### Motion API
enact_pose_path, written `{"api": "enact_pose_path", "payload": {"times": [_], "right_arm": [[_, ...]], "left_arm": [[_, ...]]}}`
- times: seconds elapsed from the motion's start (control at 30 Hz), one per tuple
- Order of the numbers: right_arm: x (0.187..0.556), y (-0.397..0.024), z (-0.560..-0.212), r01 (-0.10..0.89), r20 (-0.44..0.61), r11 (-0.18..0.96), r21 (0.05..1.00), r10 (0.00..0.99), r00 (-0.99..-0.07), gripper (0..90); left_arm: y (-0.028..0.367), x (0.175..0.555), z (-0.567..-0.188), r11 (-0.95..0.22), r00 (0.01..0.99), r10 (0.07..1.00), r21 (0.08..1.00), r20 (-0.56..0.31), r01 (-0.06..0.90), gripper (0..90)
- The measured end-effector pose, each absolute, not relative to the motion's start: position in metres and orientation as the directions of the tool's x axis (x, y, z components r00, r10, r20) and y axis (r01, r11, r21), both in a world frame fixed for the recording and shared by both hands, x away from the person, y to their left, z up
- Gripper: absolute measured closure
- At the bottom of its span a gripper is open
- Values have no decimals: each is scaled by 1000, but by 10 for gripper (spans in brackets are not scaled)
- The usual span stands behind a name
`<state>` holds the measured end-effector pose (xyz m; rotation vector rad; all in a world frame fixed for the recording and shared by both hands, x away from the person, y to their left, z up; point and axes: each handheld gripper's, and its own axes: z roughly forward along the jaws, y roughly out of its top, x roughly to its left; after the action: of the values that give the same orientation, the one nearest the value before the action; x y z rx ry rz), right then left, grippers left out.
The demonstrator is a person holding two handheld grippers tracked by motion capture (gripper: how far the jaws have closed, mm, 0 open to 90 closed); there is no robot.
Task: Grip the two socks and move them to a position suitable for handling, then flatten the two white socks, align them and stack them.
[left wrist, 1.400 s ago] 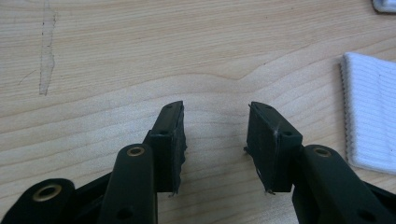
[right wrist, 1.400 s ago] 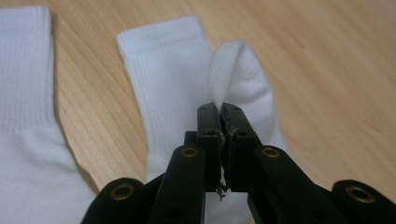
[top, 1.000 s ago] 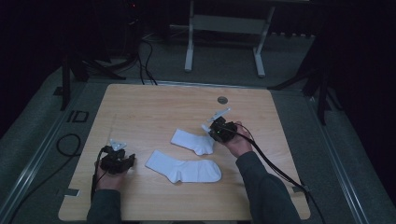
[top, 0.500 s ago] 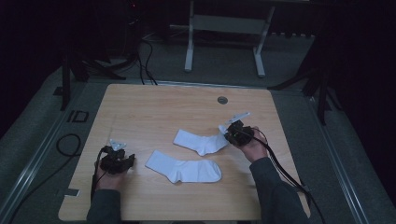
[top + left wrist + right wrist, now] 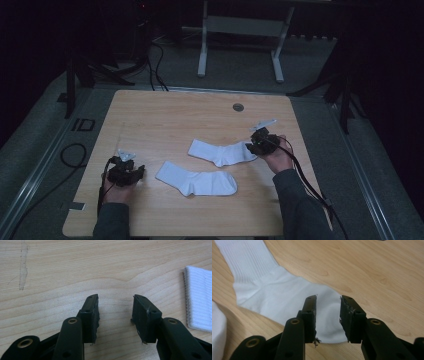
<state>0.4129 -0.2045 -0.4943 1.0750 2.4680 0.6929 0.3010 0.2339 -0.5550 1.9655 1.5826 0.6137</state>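
Two white socks lie flat on the wooden table [image 5: 165, 115]. The far sock [image 5: 220, 151] stretches out towards my right gripper [image 5: 253, 146], whose jaws have just been opening. In the right gripper view they stand apart over that sock's toe [image 5: 287, 297], and the pads do not press on it; my right gripper [image 5: 328, 300] holds nothing. The near sock [image 5: 197, 179] lies in front. My left gripper [image 5: 134, 173] rests at the table's near left, open over bare wood [image 5: 115, 298], with the near sock's ribbed cuff [image 5: 200, 302] off to its right.
A round grommet [image 5: 238, 107] sits in the tabletop near the far edge. A white metal frame [image 5: 240, 30] and cables stand on the floor beyond the table. A pale scuff [image 5: 23, 267] marks the wood. The near sock's edge [image 5: 217, 330] shows at the left of the right gripper view.
My right gripper moved right, drawing the far sock out longer, then its jaws opened and let go of the toe. The left gripper stayed put.
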Motion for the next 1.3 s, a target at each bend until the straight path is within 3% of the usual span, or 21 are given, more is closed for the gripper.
{"api": "enact_pose_path", "payload": {"times": [0.67,1.3], "right_arm": [[416,-176,-535,589,-138,655,473,715,-685,683],[400,-201,-535,616,-104,634,467,731,-674,643]], "left_arm": [[234,302,-555,-168,211,977,658,14,734,563],[234,301,-555,-167,210,978,658,14,734,563]]}}
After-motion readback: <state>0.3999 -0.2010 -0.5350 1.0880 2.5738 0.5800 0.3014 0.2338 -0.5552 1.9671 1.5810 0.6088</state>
